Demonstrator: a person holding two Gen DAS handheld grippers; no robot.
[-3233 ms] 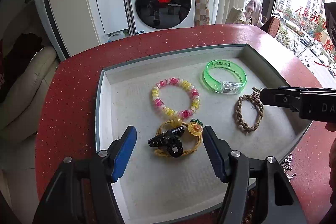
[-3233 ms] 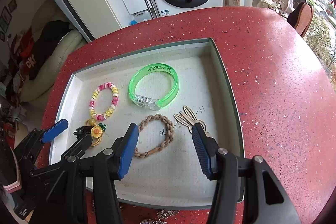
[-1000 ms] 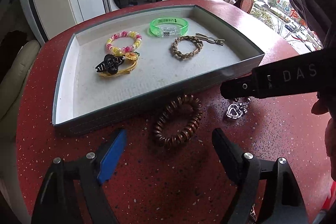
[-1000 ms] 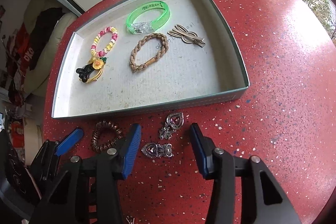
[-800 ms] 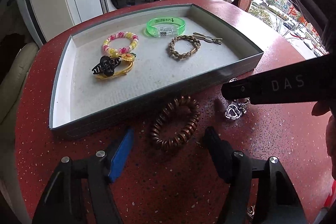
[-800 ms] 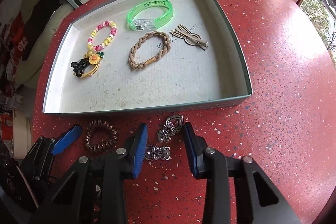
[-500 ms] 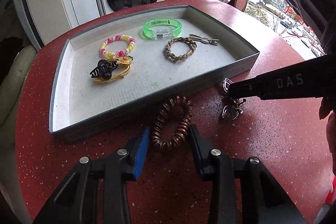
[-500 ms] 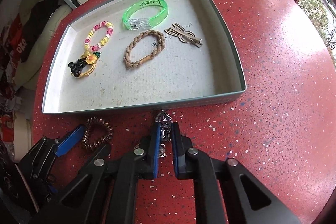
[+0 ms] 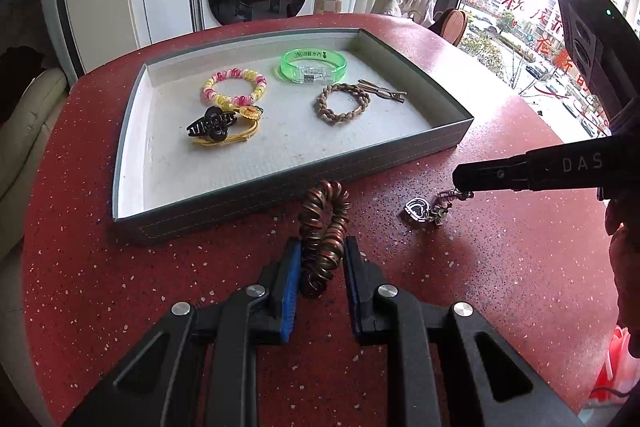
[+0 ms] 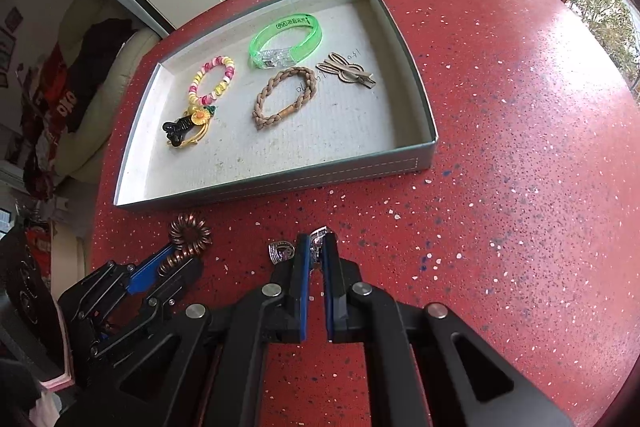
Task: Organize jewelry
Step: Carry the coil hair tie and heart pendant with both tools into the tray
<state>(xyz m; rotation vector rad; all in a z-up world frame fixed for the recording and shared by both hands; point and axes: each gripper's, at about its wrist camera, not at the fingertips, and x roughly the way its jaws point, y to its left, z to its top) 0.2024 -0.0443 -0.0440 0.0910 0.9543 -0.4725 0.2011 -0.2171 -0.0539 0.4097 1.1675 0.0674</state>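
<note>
Left wrist: coil hair tie (image 9: 323, 234) squeezed lengthwise toward tray (image 9: 256, 191).

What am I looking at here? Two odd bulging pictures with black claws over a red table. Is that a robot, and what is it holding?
No robot: a person holds a two-finger gripper tool in each hand. Each tool carries a wide-angle camera looking along its fingers, which bends the pictures.

One picture comes from the left gripper. Its jaws are closing around a coppery coiled hair tie, squeezed between the pads. To the side you see the other tool.

The other picture comes from the right gripper, shut on a small silver charm piece, with another part of it hanging beside the jaws.

On the red speckled table stands a shallow grey tray. In it lie a green bangle, a pink and yellow bead bracelet, a braided tan bracelet, a tan hair clip and a black claw clip on a yellow flower tie.
</note>
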